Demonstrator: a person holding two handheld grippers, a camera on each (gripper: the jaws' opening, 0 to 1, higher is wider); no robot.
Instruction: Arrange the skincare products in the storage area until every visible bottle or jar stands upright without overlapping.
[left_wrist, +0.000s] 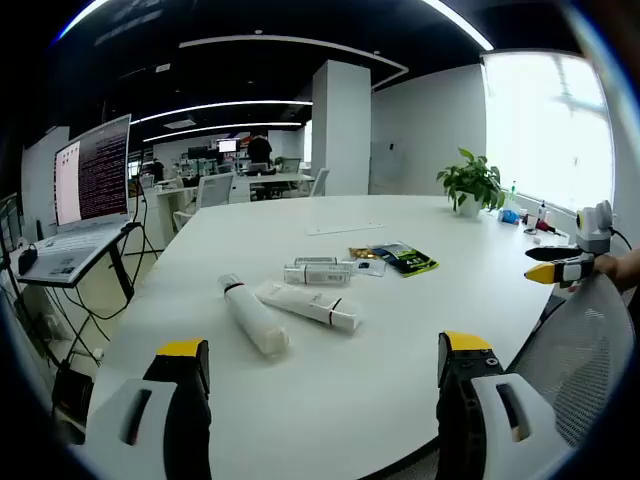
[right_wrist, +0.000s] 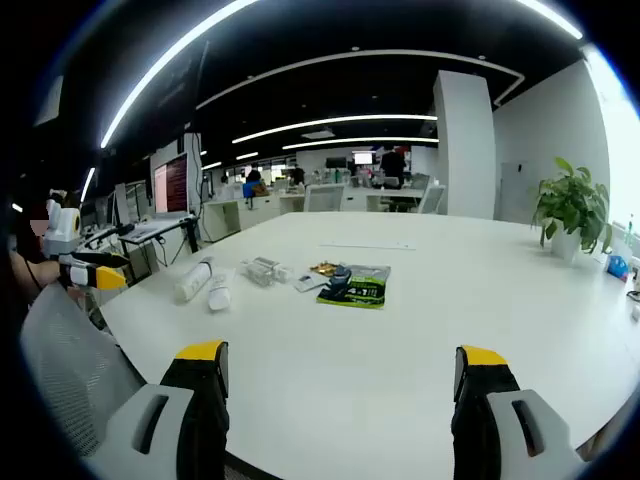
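Two white plastic tubes (left_wrist: 285, 312) lie flat on the round white table (left_wrist: 330, 400), beyond the left gripper (left_wrist: 320, 375). Its jaws stand apart, empty. The right gripper (right_wrist: 340, 380) also gapes wide, tubes far left.

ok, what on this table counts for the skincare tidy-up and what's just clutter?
For the job:
white bottle with dark band, lying flat
white tube, lying flat
small clear bottle, lying flat
left gripper and right gripper, both open, holding nothing

Lying about:
green-and-black packet
gold sachet
potted plant
laptop on stand
mesh chair
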